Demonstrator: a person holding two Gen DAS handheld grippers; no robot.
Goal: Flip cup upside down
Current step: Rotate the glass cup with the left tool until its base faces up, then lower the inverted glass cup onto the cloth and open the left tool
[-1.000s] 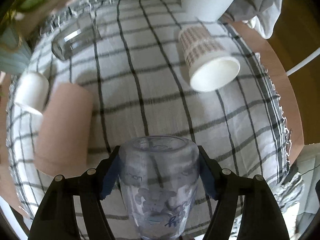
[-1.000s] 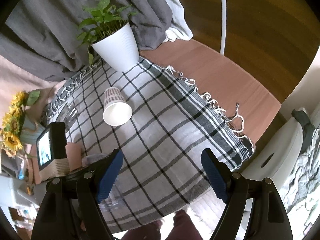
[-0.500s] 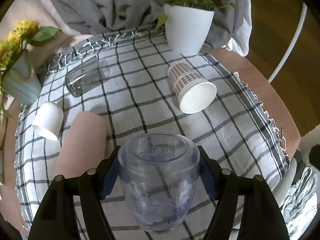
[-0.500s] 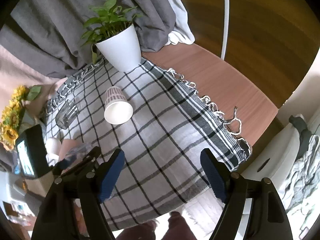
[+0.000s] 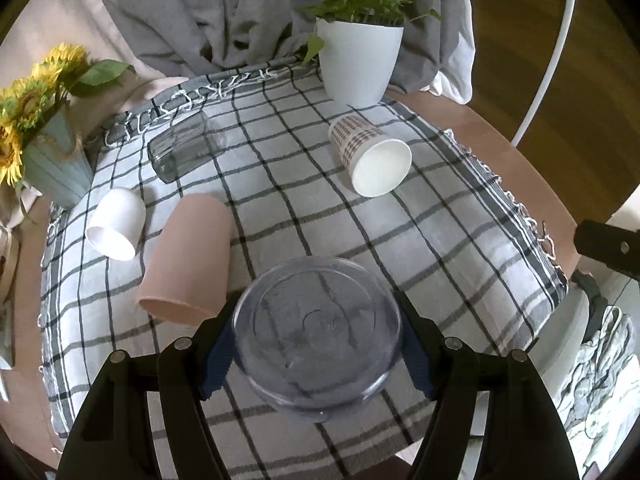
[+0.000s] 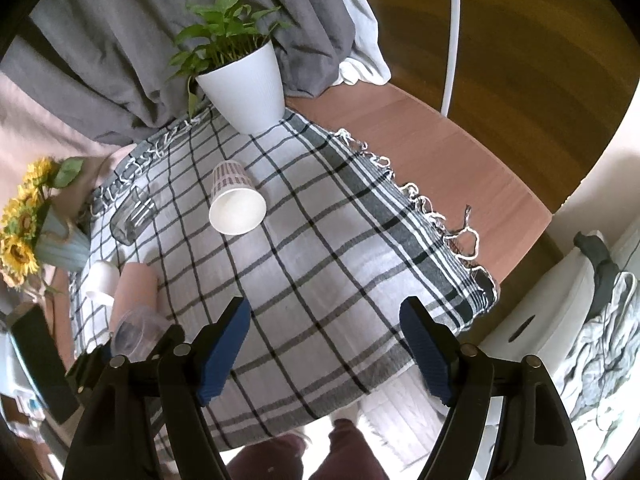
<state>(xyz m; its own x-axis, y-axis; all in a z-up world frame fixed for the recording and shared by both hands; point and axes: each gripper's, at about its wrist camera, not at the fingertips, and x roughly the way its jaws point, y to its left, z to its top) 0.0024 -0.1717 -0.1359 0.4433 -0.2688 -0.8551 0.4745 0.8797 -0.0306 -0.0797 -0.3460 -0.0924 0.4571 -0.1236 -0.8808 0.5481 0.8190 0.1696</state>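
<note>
A clear plastic cup [image 5: 318,338] is clamped between the blue pads of the left gripper [image 5: 316,354], held above the near edge of the checked cloth [image 5: 440,240] at about 6 o'clock in the left wrist view. Its flat base faces the camera, so the cup seems to be turned part of the way over; whether its mouth points fully downward cannot be told. It does not appear to rest on the cloth yet.

The right gripper [image 6: 324,354] is spread wide with nothing between its pads, hanging over the near right part of the cloth.

Four other cups lie on their sides: a pink cup [image 5: 188,260] at 9 o'clock from the held cup, a small white cup [image 5: 116,224] beyond it, a grey glass [image 5: 180,152] at 11 o'clock, and a patterned paper cup [image 5: 370,160] at 1 o'clock.

By judgement, the pickup and most of the turn are done; lowering the cup mouth-down and letting go remain.
</note>
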